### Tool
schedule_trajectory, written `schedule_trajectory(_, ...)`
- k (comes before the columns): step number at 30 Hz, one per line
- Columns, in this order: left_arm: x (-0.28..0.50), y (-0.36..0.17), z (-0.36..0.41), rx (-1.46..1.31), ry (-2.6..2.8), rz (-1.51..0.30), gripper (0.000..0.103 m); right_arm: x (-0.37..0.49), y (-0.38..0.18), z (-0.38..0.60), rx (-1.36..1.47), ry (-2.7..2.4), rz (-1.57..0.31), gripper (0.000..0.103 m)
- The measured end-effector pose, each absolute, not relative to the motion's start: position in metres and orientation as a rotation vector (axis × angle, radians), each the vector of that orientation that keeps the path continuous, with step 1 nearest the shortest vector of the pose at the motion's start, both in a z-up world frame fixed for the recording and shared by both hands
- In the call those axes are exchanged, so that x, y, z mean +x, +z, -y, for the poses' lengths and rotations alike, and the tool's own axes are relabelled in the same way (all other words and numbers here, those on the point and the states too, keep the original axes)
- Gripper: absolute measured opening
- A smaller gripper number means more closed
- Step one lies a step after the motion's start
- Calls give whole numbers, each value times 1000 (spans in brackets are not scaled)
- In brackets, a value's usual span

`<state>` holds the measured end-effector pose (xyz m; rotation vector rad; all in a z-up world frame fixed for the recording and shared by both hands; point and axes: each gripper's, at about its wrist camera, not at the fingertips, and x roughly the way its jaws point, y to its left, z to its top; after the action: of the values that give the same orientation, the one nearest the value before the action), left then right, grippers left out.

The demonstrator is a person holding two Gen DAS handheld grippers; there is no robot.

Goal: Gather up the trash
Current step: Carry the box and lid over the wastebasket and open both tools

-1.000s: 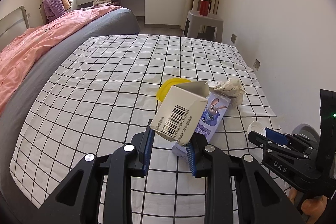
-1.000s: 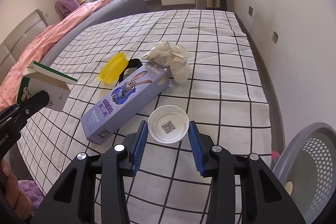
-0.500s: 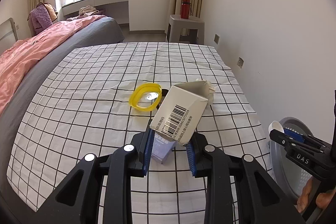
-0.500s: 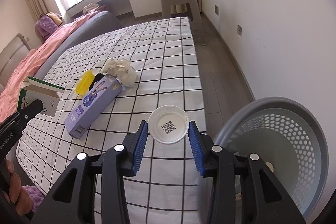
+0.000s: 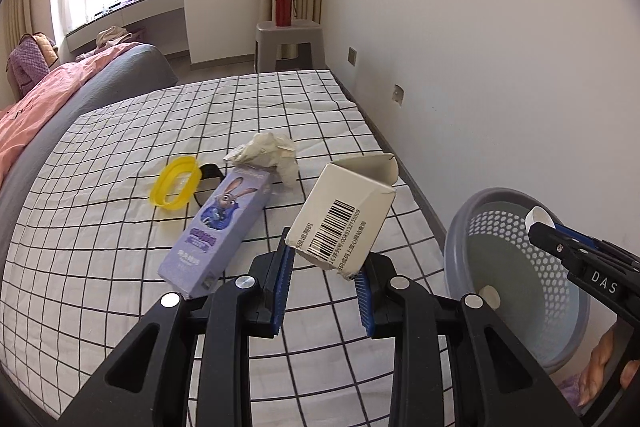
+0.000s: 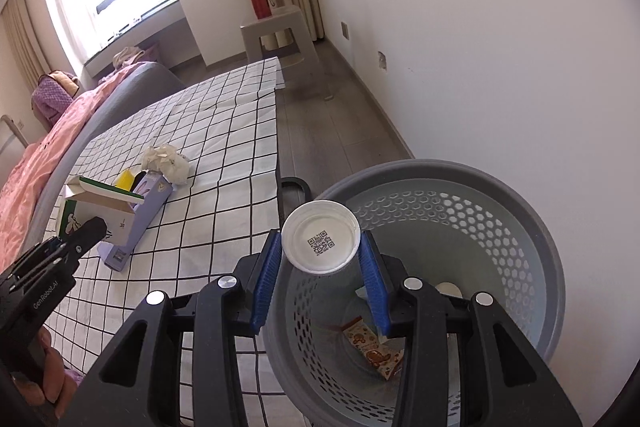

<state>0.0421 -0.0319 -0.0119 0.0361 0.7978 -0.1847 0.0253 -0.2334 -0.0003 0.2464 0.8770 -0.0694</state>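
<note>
While over the grey basket, right tongs around white cup.

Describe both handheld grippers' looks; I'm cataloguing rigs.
Both are black plastic with cut-out arms, silver round bolts and ribbed blue finger pads. The left gripper reads "GenRobot.AI" in white; the right gripper reads "DAS". Bare hands, no sleeves or cables visible.

Black gripper frames (silver screws), blue-ribbed jaws.
</note>
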Motion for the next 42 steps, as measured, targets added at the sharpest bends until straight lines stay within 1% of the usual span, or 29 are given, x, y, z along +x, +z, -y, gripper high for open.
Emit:
schedule_trajectory(12,34,-18,80,86,-361,-825,28,-13,6,261,238,-147,-874,39)
schedule_trajectory(24,29,-26,135,164,-483,-844,28,-40,-2,308,289,-203,-877,39)
schedule_trajectory(33,37,-29,179,211,-568,-850,28,-43,-10,332,323,-222,-893,40)
schedule_trajectory(42,44,-41,201,236,-608,-882,29,-37,-22,334,327,-200,-949,40)
